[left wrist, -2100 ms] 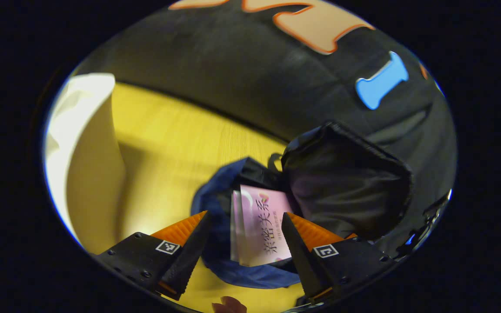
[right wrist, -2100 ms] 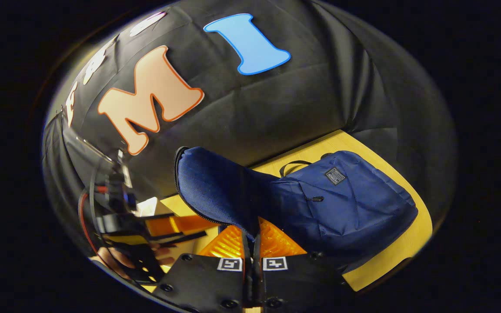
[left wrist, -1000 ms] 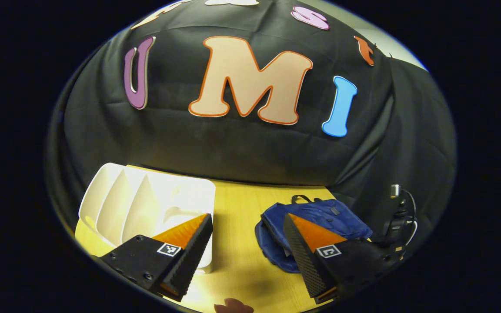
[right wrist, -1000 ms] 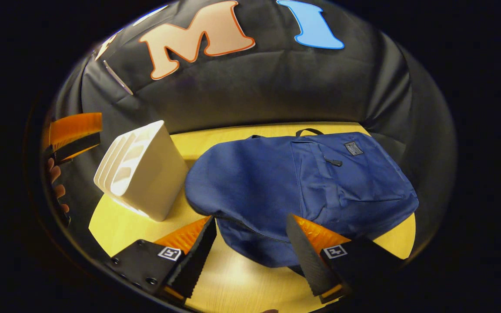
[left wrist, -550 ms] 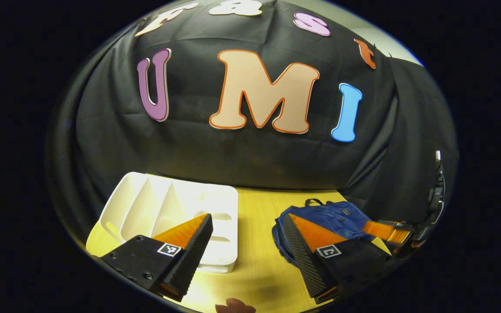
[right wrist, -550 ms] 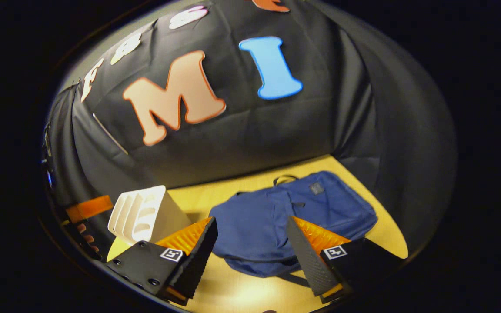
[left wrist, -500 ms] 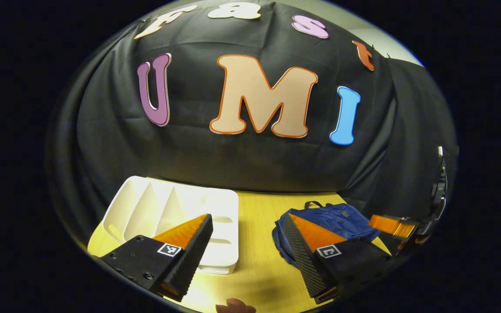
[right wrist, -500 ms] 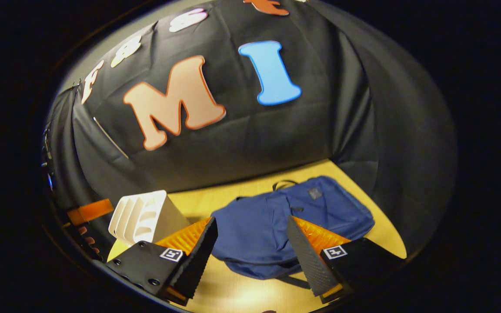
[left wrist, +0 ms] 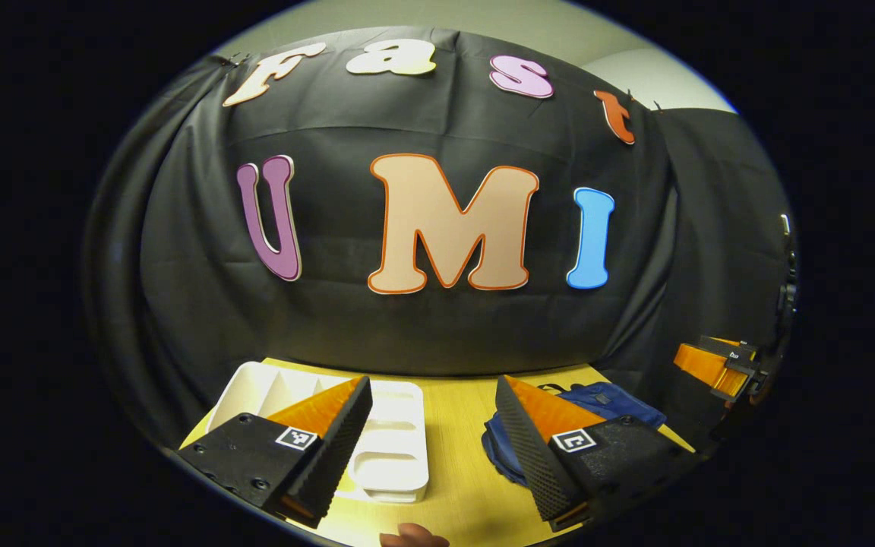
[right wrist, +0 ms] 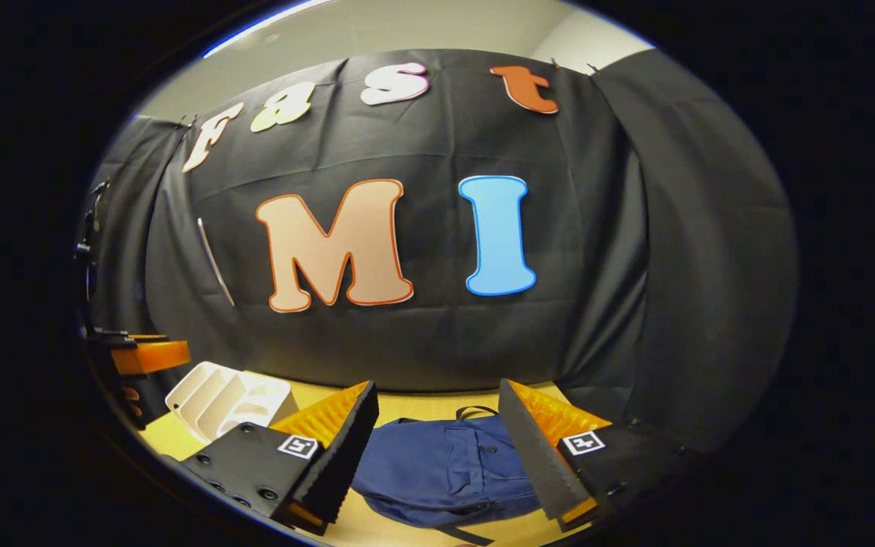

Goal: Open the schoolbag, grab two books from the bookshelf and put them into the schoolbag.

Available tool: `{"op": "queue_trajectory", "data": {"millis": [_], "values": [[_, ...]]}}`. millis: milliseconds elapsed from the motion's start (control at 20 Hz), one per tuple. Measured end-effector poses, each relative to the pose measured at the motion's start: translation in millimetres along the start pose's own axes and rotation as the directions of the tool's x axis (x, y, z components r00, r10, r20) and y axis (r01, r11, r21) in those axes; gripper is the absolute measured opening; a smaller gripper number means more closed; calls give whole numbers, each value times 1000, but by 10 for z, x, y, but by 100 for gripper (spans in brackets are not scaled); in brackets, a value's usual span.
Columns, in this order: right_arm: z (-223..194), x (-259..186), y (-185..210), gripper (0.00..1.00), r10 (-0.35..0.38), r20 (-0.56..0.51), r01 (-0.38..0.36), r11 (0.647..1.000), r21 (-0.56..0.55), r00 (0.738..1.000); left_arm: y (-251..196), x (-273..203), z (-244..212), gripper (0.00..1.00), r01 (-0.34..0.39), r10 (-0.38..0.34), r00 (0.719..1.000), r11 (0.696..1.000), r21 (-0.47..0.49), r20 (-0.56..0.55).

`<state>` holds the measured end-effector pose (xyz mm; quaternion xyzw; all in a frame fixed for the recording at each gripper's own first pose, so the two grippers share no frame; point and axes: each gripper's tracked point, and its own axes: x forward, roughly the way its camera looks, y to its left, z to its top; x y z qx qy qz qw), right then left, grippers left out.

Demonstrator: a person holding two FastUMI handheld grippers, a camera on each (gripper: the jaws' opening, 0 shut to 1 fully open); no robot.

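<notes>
Right gripper view: I've pulled both hands up and back. Schoolbag (right wrist: 445,467) lies flat on the desk (left wrist: 453,425), flap dropped over the books; white bookshelf (left wrist: 392,448) beside it, slots bare. Left hand-held gripper (left wrist: 430,437) and right hand-held gripper (right wrist: 434,448) both spread, empty. Looks finished.

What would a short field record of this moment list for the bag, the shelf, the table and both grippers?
bag: blue, lying flat on the table, nothing gripping it
shelf: white, divided, no books visible in it
table: yellow wood
left gripper: fingers apart, holding nothing, raised above the table
right gripper: fingers apart, holding nothing, above the bag
</notes>
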<state>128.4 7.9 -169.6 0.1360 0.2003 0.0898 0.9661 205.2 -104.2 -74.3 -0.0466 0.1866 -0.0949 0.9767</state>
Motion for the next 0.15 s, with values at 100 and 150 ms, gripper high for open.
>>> {"op": "queue_trajectory", "data": {"millis": [100,150], "values": [[-12,6,62,100,10,-3,-10,1000,-21,1000,-3,-10,-15,96,3,-3,1000,1000,-14,-5],[-21,4,90,100,15,-3,-15,999,-33,1000,5,-20,-30,96,0,0,1000,1000,-20,-5]]}}
